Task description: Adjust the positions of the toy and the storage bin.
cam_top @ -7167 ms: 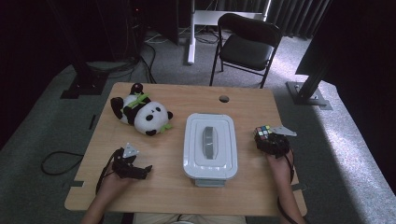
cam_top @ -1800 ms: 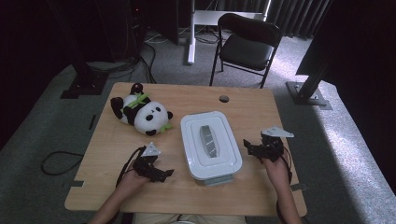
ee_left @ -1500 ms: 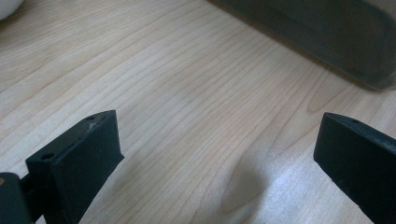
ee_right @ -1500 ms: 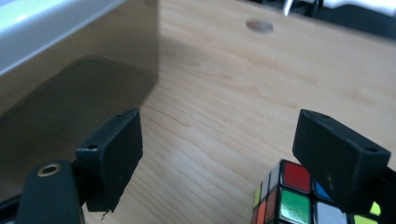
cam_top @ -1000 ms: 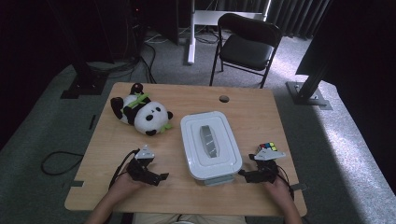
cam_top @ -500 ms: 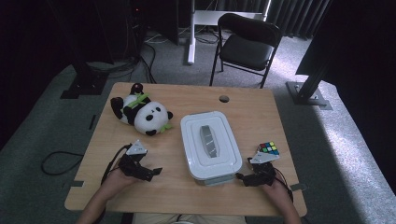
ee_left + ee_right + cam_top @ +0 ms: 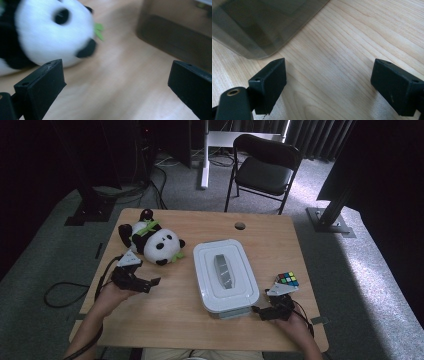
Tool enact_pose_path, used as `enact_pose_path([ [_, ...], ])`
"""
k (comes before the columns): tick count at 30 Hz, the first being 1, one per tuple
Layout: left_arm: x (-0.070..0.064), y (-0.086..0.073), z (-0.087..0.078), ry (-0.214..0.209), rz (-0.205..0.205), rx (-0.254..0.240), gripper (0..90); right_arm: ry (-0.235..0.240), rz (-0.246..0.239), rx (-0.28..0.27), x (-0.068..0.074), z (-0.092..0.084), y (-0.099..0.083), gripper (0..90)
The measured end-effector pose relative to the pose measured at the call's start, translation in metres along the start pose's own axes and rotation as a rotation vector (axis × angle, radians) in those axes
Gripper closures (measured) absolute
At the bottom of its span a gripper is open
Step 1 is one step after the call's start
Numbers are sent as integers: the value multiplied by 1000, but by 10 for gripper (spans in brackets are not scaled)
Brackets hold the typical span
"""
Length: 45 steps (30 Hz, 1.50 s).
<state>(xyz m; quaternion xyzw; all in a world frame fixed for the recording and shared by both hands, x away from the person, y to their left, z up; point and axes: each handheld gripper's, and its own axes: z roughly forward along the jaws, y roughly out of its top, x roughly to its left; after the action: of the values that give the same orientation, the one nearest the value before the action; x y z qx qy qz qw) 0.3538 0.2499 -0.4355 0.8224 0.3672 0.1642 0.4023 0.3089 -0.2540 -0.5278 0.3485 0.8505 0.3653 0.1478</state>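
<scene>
A black-and-white panda plush (image 7: pixel 152 241) lies at the table's left, blurred and close in the left gripper view as the panda (image 7: pixel 47 35). My left gripper (image 7: pixel 148 283) is open just in front of it, jaws wide with bare wood between them. A white-lidded box (image 7: pixel 226 275) sits mid-table. My right gripper (image 7: pixel 258 311) is open at the box's near right corner, facing the box (image 7: pixel 259 22), nothing between its jaws. A colour cube (image 7: pixel 287 279) rests on the table right of the box, just beyond the right gripper.
The wooden table (image 7: pixel 190 330) has a small round hole (image 7: pixel 240 225) near its far edge. A black chair (image 7: pixel 265 167) stands beyond it. Cables trail on the floor at the left. The box's dark side (image 7: pixel 175 37) stands to the right in the left gripper view.
The cube, held by the right gripper seconds ago, now lies on the table. My left gripper has moved left and away from me, toward the panda. The right gripper has barely shifted.
</scene>
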Motion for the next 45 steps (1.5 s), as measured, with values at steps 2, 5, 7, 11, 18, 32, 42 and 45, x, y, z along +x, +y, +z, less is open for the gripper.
enact_pose_path([
  [2,13,10,-1,36,7,-4,15,0,1,-1,1,0,0,129],
  [5,20,14,-1,51,9,-9,15,-1,3,-1,1,0,0,129],
  [7,34,21,2,71,1,-17,15,-2,5,0,1,0,0,129],
  [11,48,25,6,105,-9,-24,45,-3,3,0,2,0,0,129],
  [18,89,30,16,177,-69,-32,68,-2,4,0,2,0,0,129],
  [32,122,15,32,232,-98,34,262,-2,5,0,2,0,0,129],
  [42,122,13,30,201,-87,-7,445,-3,5,0,2,0,0,130],
  [45,119,15,32,216,-101,2,518,-3,6,0,2,0,0,130],
])
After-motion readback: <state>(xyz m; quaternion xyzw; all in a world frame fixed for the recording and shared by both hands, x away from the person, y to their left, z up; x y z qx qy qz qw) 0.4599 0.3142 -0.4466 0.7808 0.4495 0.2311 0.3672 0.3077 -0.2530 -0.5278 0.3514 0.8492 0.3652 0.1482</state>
